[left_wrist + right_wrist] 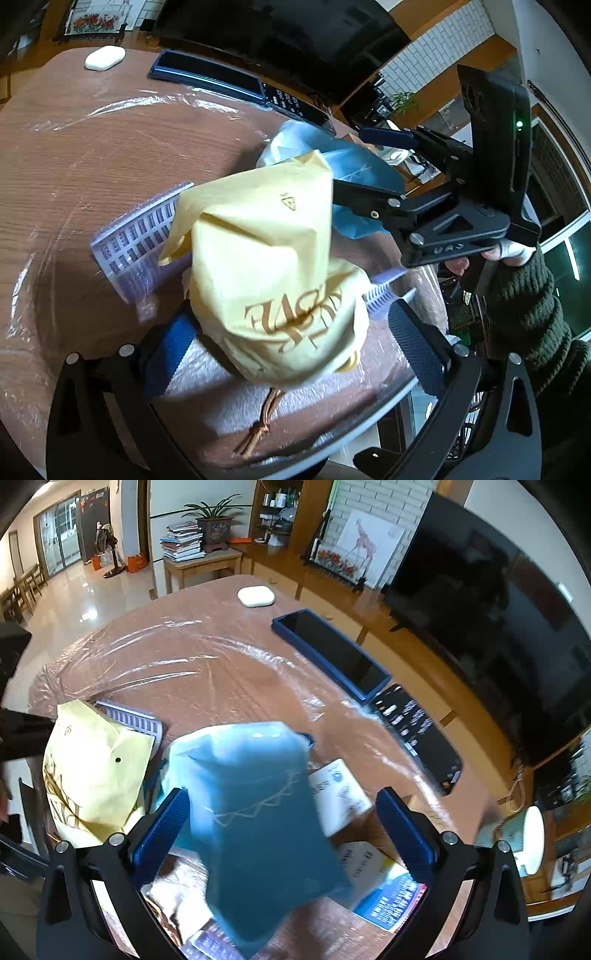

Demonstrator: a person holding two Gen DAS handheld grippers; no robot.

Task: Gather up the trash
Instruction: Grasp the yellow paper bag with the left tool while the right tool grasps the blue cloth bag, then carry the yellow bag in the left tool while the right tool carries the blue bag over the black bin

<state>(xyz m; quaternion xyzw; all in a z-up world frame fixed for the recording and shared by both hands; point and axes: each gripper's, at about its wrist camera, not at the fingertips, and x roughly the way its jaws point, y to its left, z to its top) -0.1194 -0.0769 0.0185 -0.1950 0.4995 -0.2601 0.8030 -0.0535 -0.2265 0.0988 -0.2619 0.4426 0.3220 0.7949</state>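
Trash pile at lower centre of the table (229, 627): my left gripper (291, 350) sits spread around the yellow bag (266, 266), right gripper (282, 834) spread around the blue bag (258, 812); I'd close squarely on bunched fabric before lifting.

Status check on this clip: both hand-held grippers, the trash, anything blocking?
Left hand-held gripper open around the cream paper bag. Right hand-held gripper open around the translucent blue plastic pouch. Neither clamped. Clear plastic sheet underneath; nothing blocking.
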